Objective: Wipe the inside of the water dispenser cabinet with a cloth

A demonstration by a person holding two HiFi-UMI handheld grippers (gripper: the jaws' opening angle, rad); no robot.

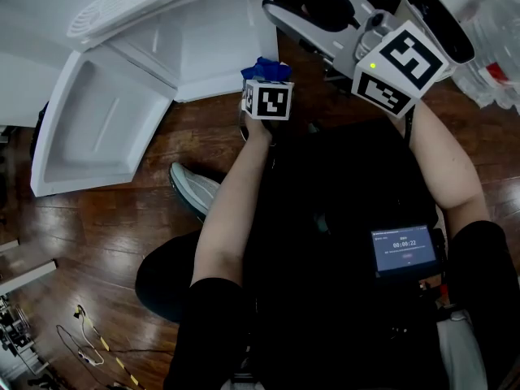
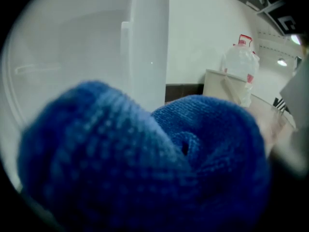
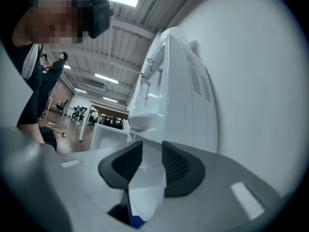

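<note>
The left tongs (image 1: 262,80) are clamped nearly shut on a bunched blue cloth (image 2: 145,163), which fills that gripper's own view and hides the jaws. The right tongs (image 3: 147,161) stand narrowly apart with nothing between them; only the white water dispenser (image 3: 164,81) shows through the gap. From above, the right tongs sit at about one o'clock from the left, raised and pointing roughly level. The open cabinet (image 1: 203,51) at the dispenser's foot lies at about ten o'clock from the cloth, just beside it. Its door (image 1: 97,128) is swung wide at about eight o'clock over the wooden floor (image 1: 162,157). The left hand, the one carrying the cloth, is clearly the nearer to the opening. The next move looks like a short push up and left into the cavity.
</note>
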